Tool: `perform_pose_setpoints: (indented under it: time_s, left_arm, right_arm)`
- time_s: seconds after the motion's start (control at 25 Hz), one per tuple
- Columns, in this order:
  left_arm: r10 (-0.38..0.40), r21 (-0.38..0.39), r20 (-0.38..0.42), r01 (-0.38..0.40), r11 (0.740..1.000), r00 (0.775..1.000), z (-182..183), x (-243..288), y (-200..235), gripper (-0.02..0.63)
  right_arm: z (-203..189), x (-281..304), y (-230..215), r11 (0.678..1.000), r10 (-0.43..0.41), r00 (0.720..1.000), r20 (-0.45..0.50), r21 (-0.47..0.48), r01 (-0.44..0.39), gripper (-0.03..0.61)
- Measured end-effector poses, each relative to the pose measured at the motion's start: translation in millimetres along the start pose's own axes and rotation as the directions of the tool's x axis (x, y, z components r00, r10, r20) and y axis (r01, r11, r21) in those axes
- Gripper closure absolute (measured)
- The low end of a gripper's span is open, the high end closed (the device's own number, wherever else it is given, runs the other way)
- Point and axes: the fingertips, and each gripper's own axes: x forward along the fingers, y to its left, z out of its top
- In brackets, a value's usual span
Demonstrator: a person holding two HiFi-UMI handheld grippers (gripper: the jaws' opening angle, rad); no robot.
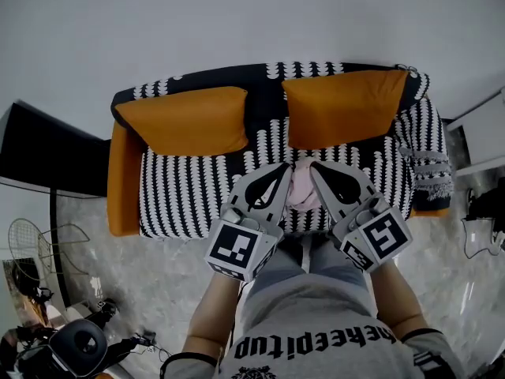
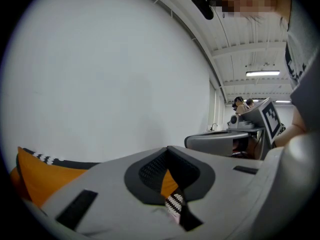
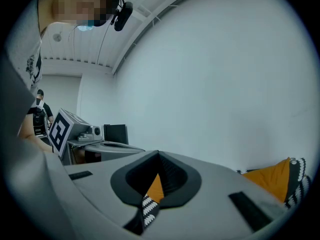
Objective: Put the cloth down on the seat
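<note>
**Lower, then release**

Patterned seat (image 1: 189, 200) lies at 12 o'clock. The left gripper (image 1: 285, 169) and right gripper (image 1: 315, 169) are clamped on the pink cloth (image 1: 302, 190), hung between their tips over the front edge. Both should be lowered together before opening.

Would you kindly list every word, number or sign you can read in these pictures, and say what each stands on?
Shirt, chest print: bold letters, upside down to the head camera and partly cut off; not surely readable.
Marker cubes: black-and-white square codes, no letters.
No other readable text.
</note>
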Motion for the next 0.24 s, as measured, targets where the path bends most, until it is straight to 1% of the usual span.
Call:
perform_pose_setpoints:
  time_s: [0.12, 0.24]
  left_arm:
    - [0.0, 0.018, 0.016, 0.0, 1.0, 1.0, 2.8, -0.3, 1.8, 0.6]
    - [0.003, 0.017, 0.024, -0.003, 1.0, 1.0, 5.0, -0.3, 3.7, 0.6]
  right_arm:
    - [1.5, -1.0, 0.6, 1.0, -0.002, 1.0, 0.002, -0.002, 0.002, 0.571]
    - [2.8, -1.1, 1.0, 1.0, -0.004, 1.0, 0.003, -0.004, 0.004, 0.571]
